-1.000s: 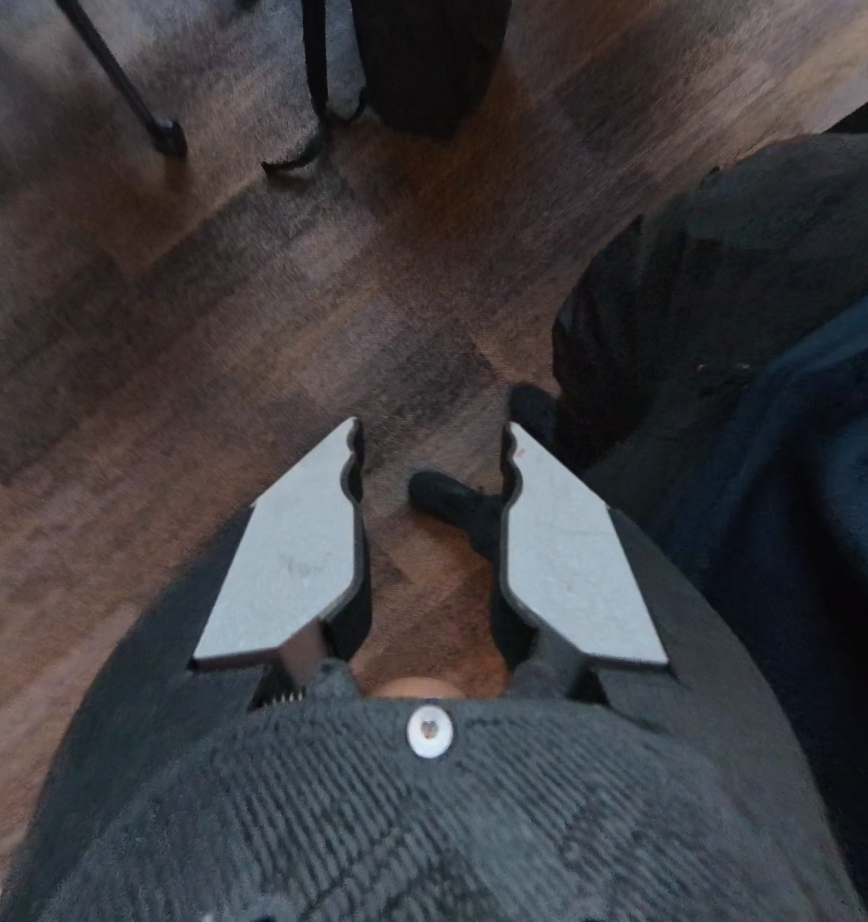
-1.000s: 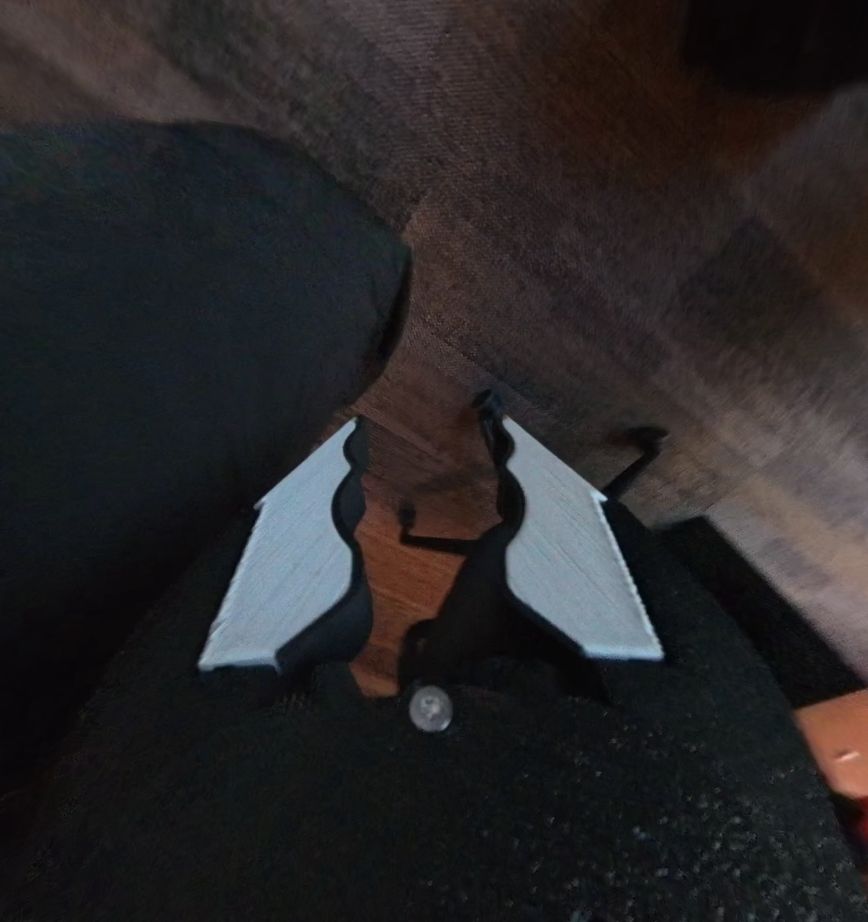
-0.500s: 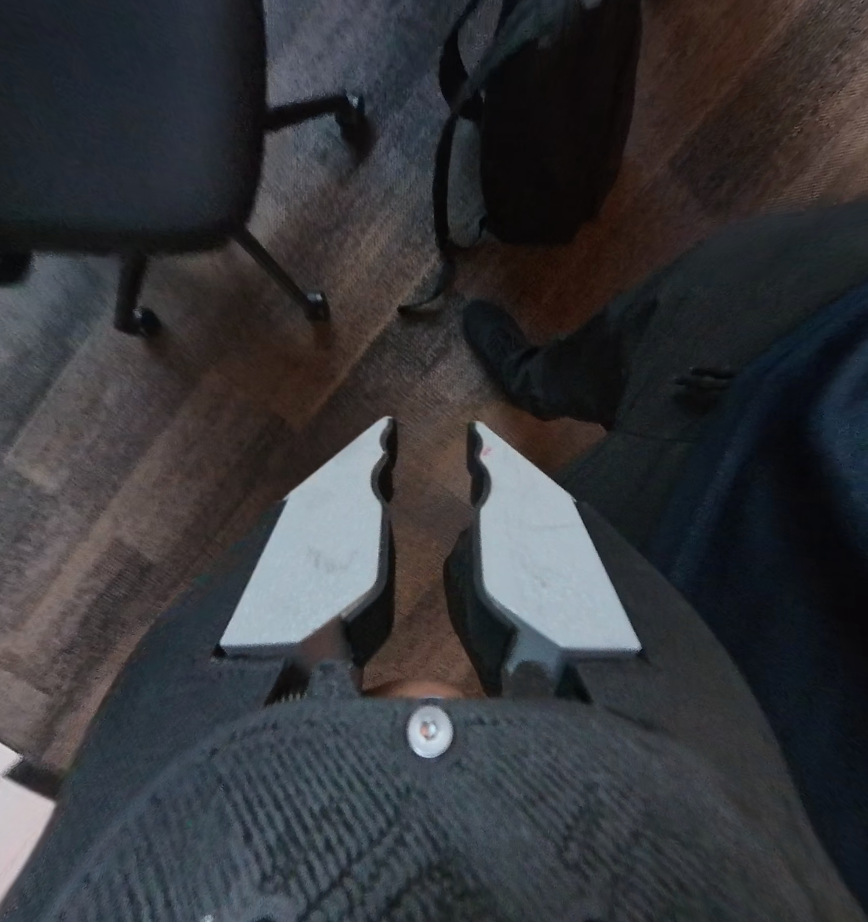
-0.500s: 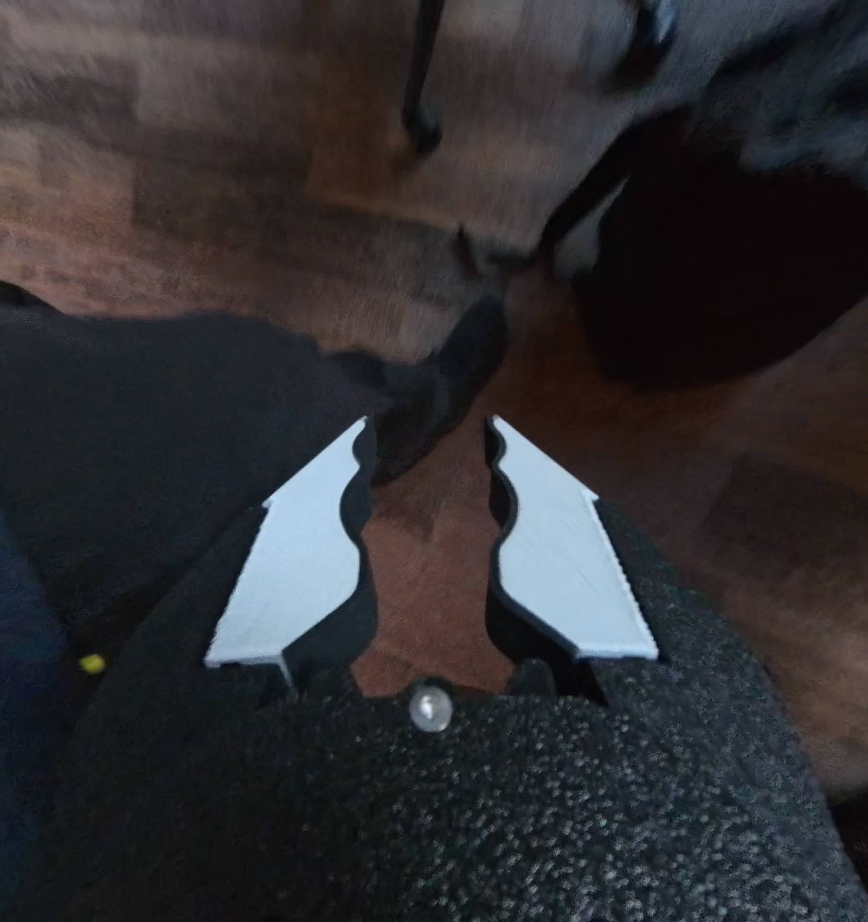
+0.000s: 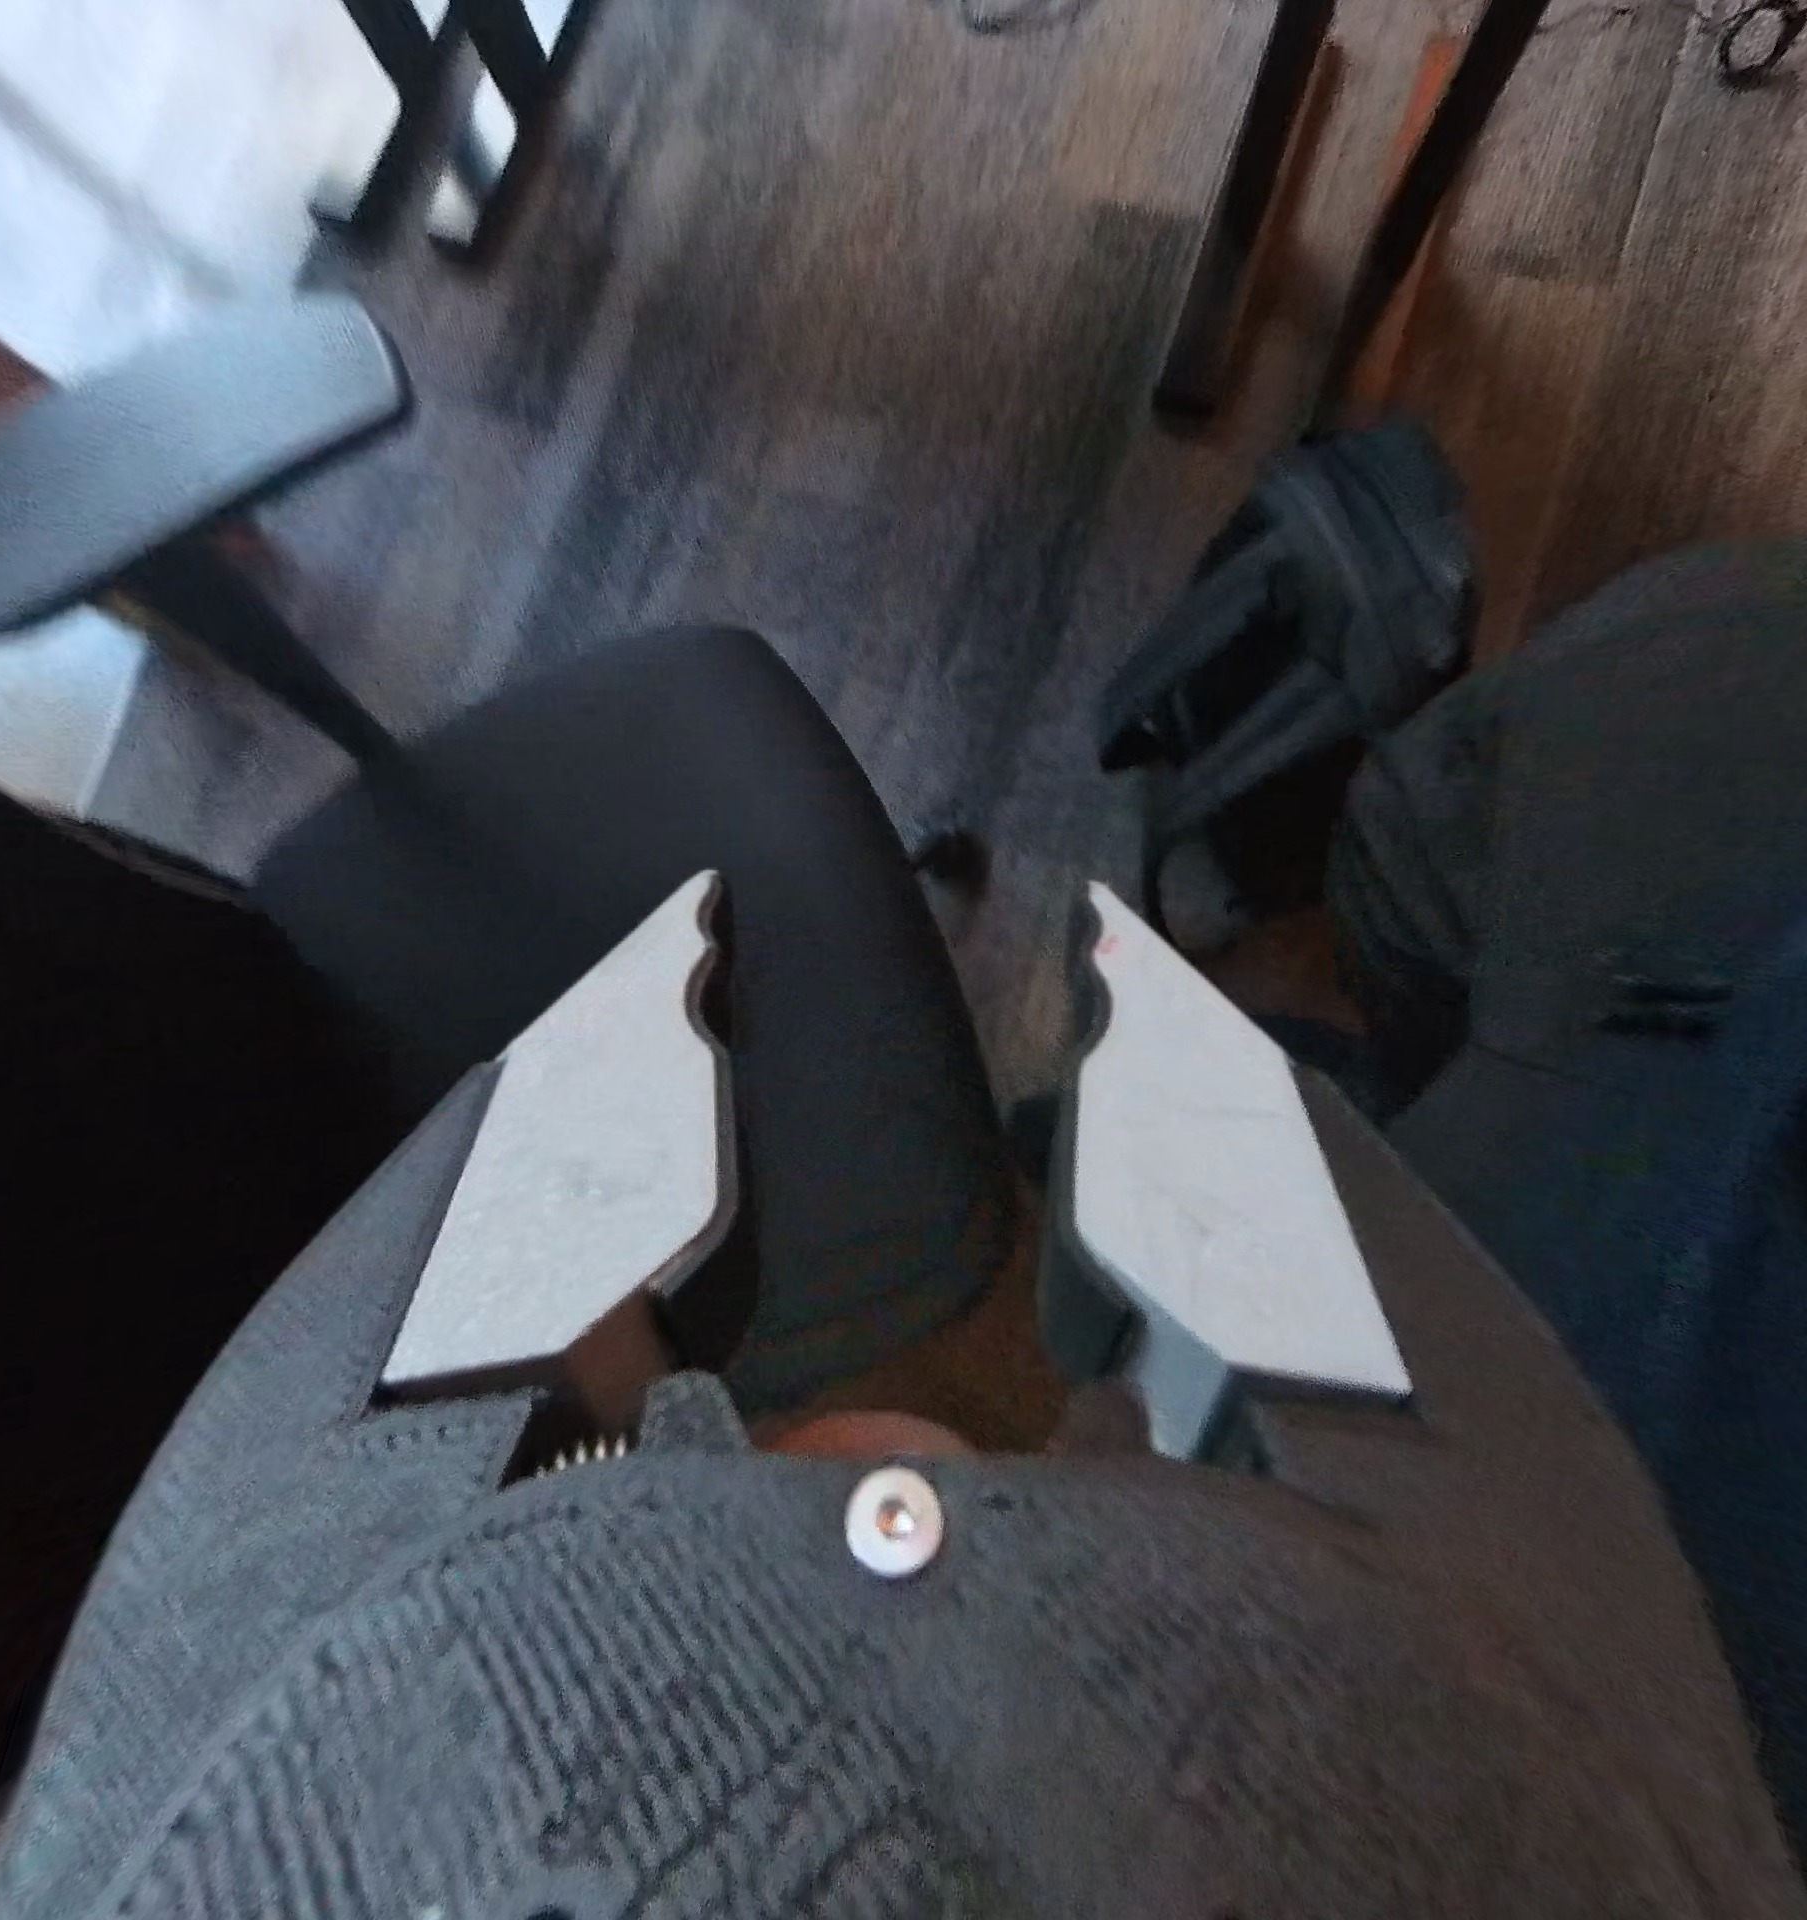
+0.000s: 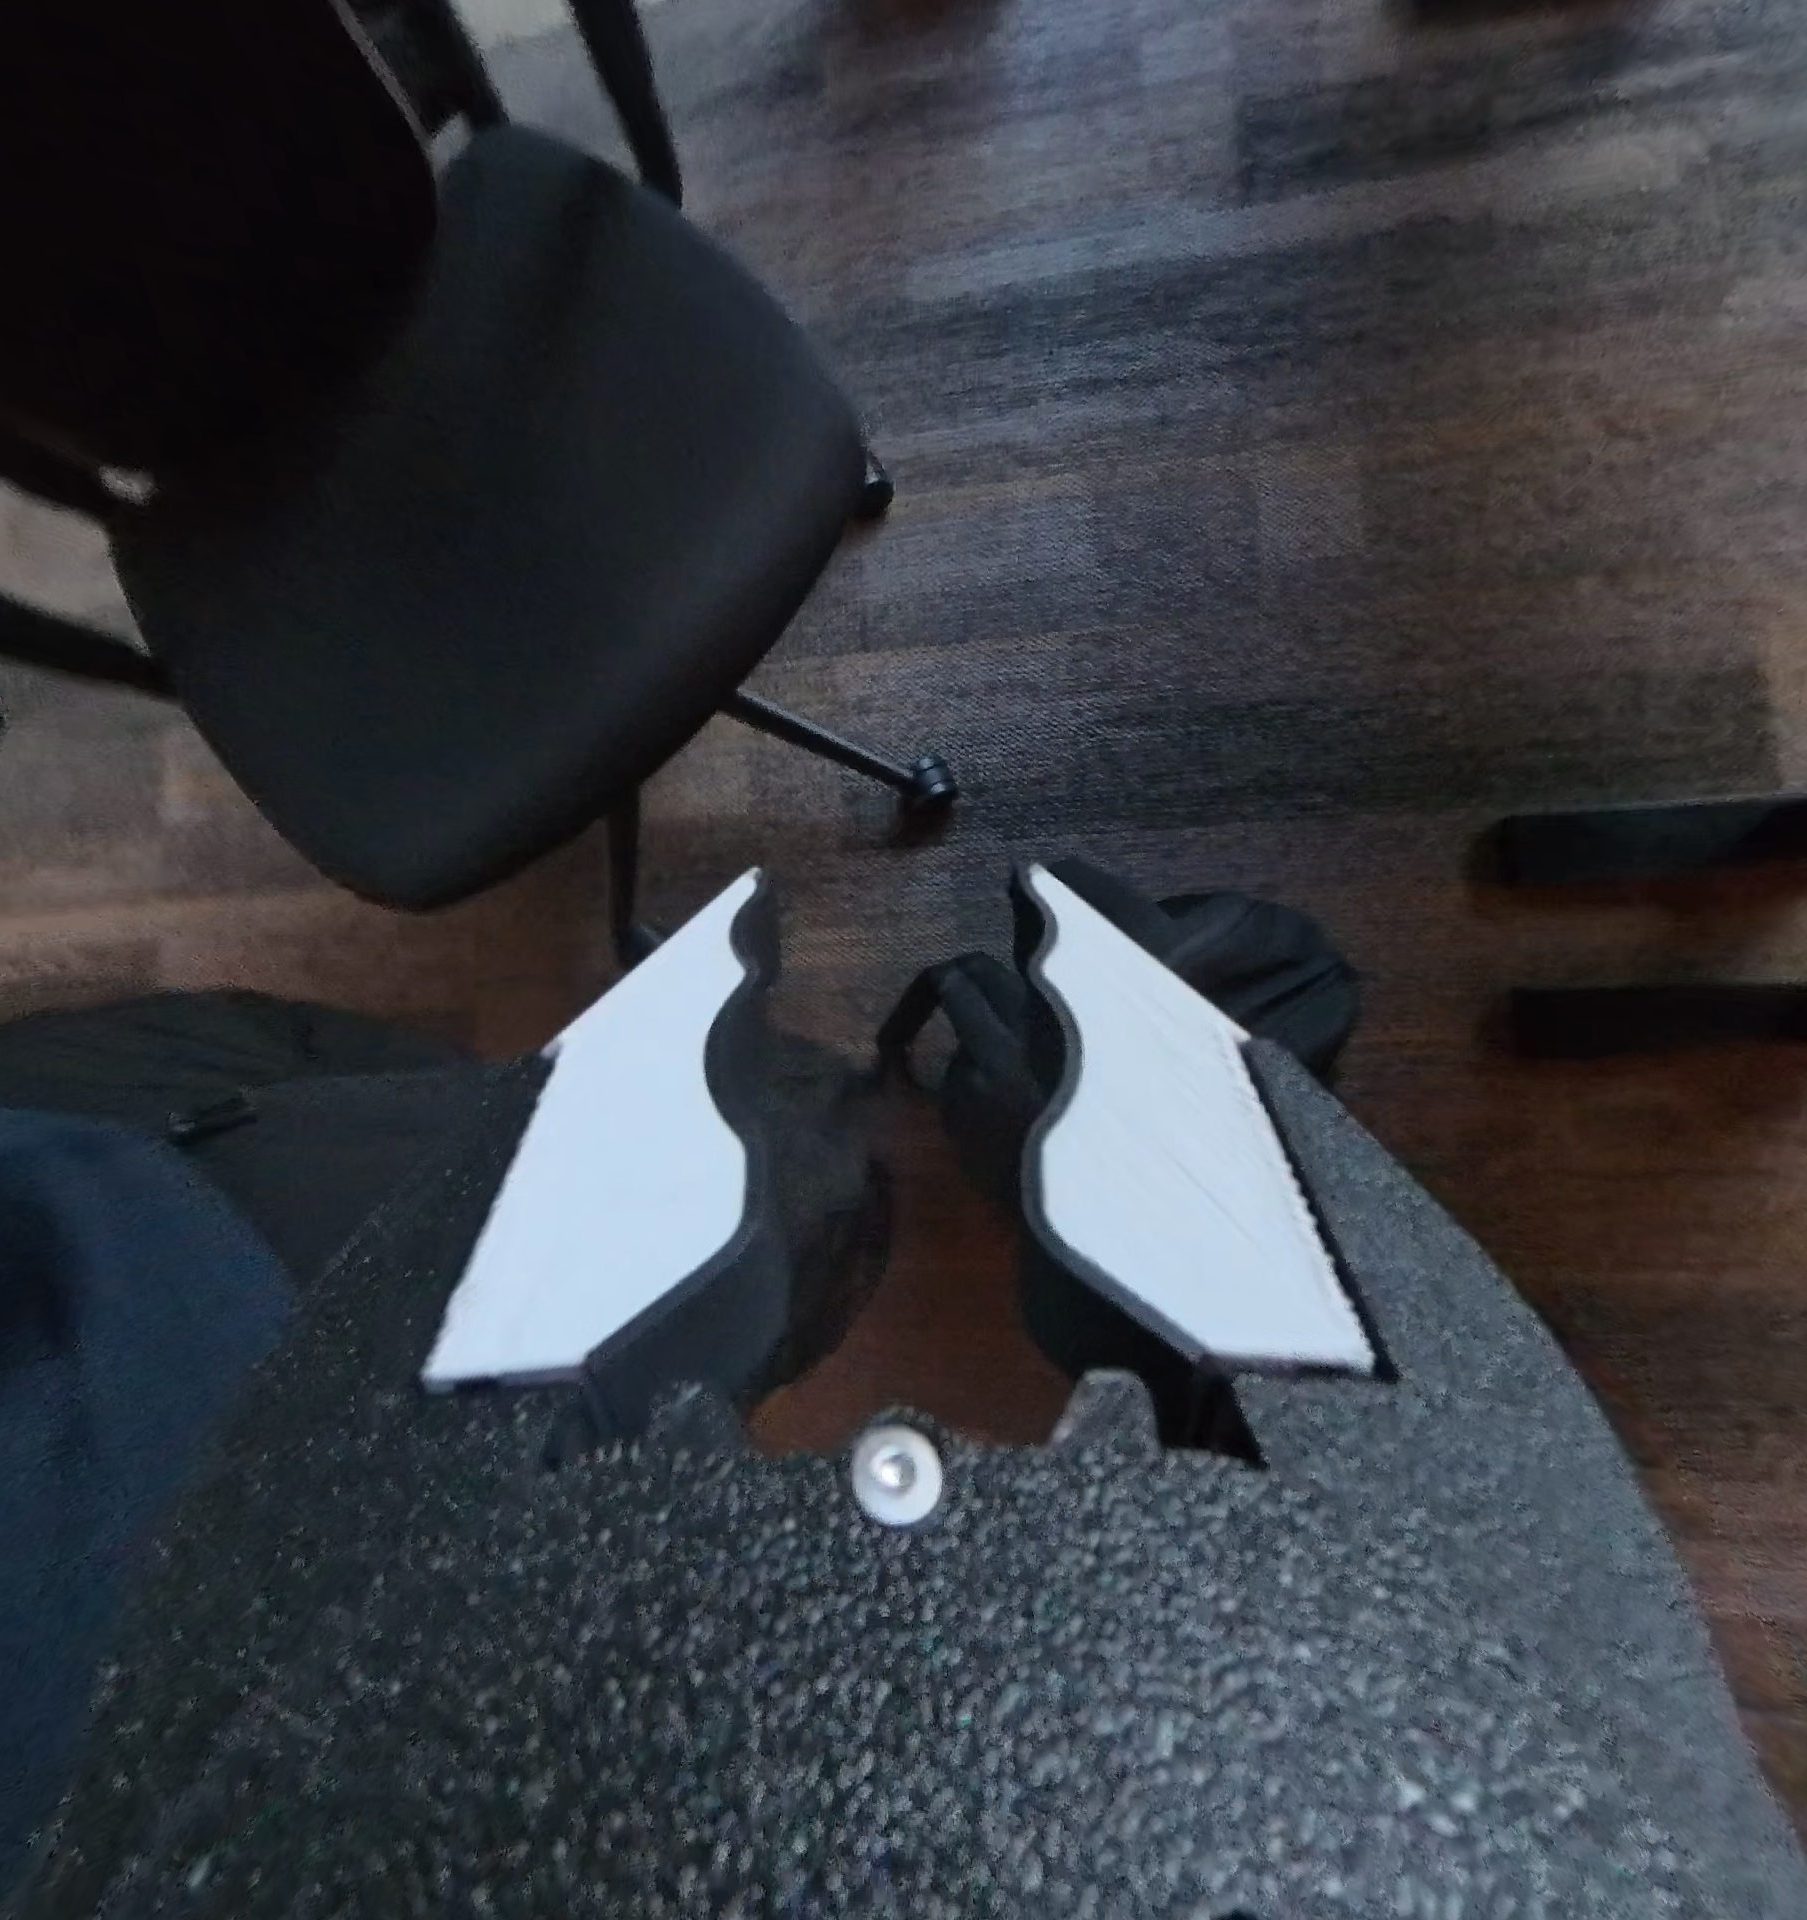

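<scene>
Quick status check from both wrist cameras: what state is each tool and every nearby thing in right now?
left tool: open, empty, hanging in the air over the chair seat.
right tool: open, empty, above the floor.
black chair: upright on the carpet, seat bare.
black bag: lying on the floor, apart from both tools.
carpet floor: patterned grey and brown.

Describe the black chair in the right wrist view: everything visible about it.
The black chair stands on the patchwork carpet floor, in the upper left of the right wrist view. Its padded seat looks like matte dark fabric with rounded corners. Part of a dark backrest shows at the top left edge. Thin black metal legs run out below the seat; one ends in a small round foot on the floor. Nothing lies on the seat. The right gripper hangs open in front of it, not touching it.
</scene>
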